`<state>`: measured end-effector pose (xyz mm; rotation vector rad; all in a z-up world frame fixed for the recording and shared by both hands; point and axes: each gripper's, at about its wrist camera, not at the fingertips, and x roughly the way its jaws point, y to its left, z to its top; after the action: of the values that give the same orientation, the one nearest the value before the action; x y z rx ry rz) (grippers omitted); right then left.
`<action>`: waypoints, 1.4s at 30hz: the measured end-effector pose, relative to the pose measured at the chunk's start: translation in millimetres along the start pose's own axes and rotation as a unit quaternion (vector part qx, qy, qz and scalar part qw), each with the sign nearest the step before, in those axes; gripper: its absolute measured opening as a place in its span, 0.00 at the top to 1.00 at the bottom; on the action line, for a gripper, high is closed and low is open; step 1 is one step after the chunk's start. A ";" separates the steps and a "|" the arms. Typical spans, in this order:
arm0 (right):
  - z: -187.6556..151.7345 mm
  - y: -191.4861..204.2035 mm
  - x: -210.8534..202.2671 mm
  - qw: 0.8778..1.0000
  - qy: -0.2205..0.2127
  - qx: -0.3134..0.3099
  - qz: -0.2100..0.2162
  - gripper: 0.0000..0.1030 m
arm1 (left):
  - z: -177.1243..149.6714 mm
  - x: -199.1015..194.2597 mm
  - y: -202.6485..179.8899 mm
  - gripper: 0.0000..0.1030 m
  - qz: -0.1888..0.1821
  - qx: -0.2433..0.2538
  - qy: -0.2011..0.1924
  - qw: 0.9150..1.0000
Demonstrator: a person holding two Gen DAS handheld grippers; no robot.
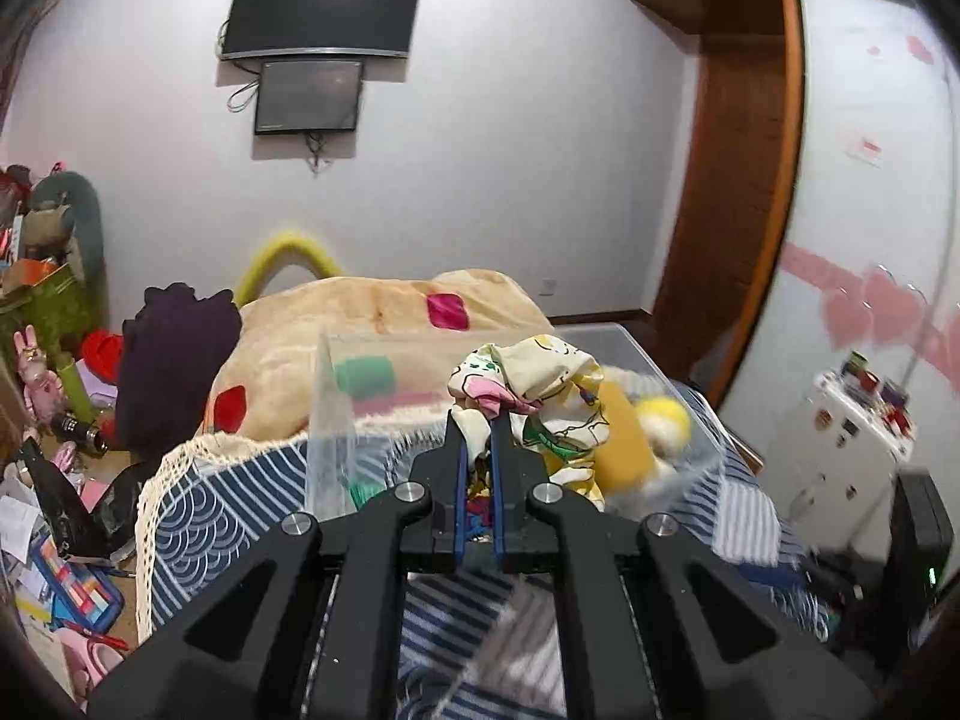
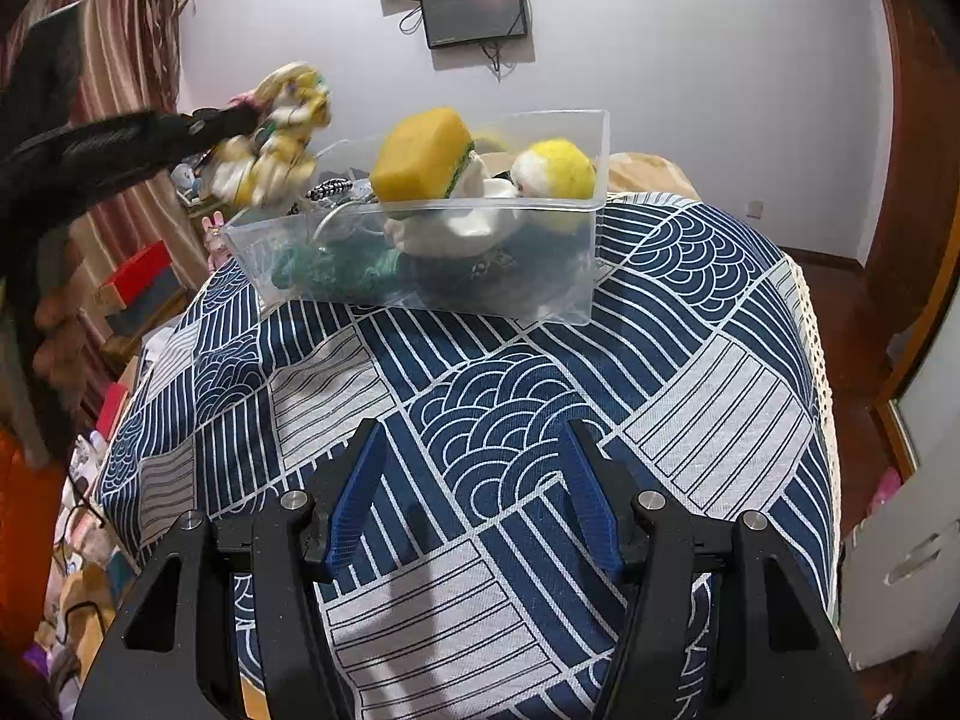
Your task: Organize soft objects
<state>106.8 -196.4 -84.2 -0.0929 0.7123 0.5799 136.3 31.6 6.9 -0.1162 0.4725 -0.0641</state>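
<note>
My left gripper (image 1: 480,420) is shut on a crumpled printed cloth (image 1: 540,384) of cream, yellow, pink and green. It holds the cloth in the air just left of a clear plastic bin (image 2: 594,204); the cloth also shows in the right wrist view (image 2: 282,132). The bin stands on a blue and white patterned table cover (image 2: 480,408). In the bin lie a yellow sponge (image 2: 420,153), a yellow and white plush ball (image 2: 555,168) and green fabric (image 2: 336,270). My right gripper (image 2: 471,438) is open and empty, low over the cover in front of the bin.
A rolled beige blanket (image 1: 372,324) and a dark purple cushion (image 1: 174,360) lie behind the bin. Cluttered boxes and toys (image 1: 54,396) fill the floor at left. A wooden wardrobe (image 1: 738,150) stands at right. Two screens (image 1: 318,42) hang on the wall.
</note>
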 end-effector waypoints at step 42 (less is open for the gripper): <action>37.7 54.0 -111.4 0.983 -0.177 -0.040 -0.029 0.17 | -52.3 -130.3 -46.9 0.04 0.016 0.045 -0.077 0.996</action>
<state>32.8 -193.2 21.8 -0.0818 0.3390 0.5513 -5.0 -8.4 25.2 -0.0240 0.3167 -0.0442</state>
